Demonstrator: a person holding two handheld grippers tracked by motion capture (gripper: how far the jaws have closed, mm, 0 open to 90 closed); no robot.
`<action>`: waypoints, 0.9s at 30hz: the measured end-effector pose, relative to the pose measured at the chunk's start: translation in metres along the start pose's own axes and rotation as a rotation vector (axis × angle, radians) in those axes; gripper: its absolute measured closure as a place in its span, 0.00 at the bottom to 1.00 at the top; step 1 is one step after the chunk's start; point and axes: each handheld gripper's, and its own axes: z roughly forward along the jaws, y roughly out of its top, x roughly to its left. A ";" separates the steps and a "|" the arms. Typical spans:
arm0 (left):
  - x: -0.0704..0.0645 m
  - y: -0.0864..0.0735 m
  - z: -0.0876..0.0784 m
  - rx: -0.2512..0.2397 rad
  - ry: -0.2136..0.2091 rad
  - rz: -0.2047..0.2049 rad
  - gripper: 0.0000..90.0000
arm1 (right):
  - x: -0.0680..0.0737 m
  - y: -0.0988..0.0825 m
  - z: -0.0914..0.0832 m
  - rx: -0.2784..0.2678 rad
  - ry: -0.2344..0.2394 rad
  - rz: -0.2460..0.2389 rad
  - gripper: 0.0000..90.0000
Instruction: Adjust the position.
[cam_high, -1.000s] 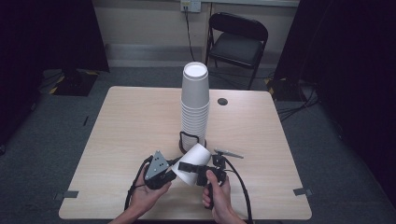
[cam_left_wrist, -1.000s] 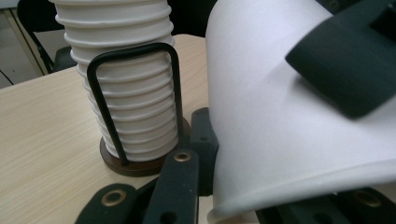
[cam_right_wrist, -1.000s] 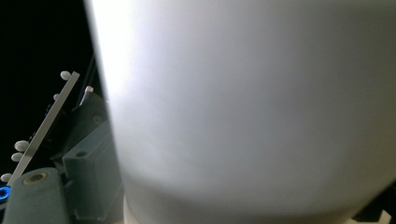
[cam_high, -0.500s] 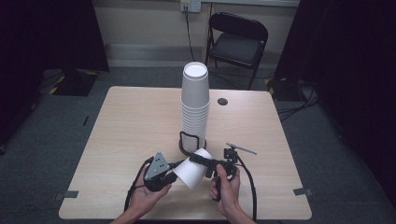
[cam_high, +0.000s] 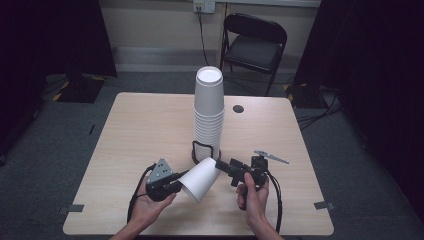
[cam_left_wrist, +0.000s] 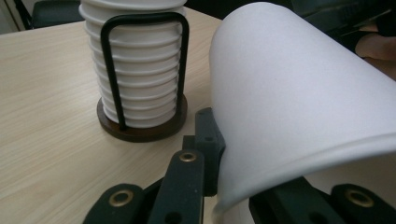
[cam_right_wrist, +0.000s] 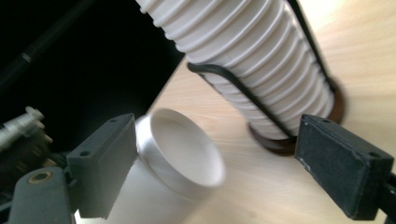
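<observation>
A single white paper cup (cam_high: 200, 178) lies tilted on its side above the table's near edge, its base pointing right. My left gripper (cam_high: 180, 186) is shut on its rim; in the left gripper view the cup wall (cam_left_wrist: 299, 93) is pinched at my left gripper (cam_left_wrist: 224, 186). My right gripper (cam_high: 221, 165) stands open just right of the cup's base, and whether it touches the base I cannot tell. In the right gripper view the recessed cup bottom (cam_right_wrist: 180, 149) sits by the left pad, not clamped by my right gripper (cam_right_wrist: 219, 144). Behind stands a tall stack of cups (cam_high: 209, 110) in a black wire holder (cam_high: 204, 150).
The stack (cam_left_wrist: 140, 70) and its dark round base stand close in front of both grippers. A small dark round hole (cam_high: 238, 108) marks the table's far right part. A black folding chair (cam_high: 255, 42) stands beyond the table. Cables trail from both grippers toward the near edge.
My right gripper has drawn off to the right and slightly up, away from the cup's base. The cup has sunk a little and tipped flatter in my left gripper, which has stayed put.
</observation>
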 end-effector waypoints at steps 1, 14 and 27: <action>0.001 0.000 -0.001 0.003 -0.005 -0.014 0.95 | -0.001 0.000 -0.001 -0.007 -0.022 -0.044 0.14; 0.008 0.004 -0.005 0.077 -0.009 -0.072 0.96 | 0.002 -0.004 -0.008 0.046 -0.033 -0.327 0.15; 0.008 0.007 -0.007 0.152 -0.028 -0.069 0.96 | 0.015 -0.019 -0.008 0.008 -0.020 -0.625 0.14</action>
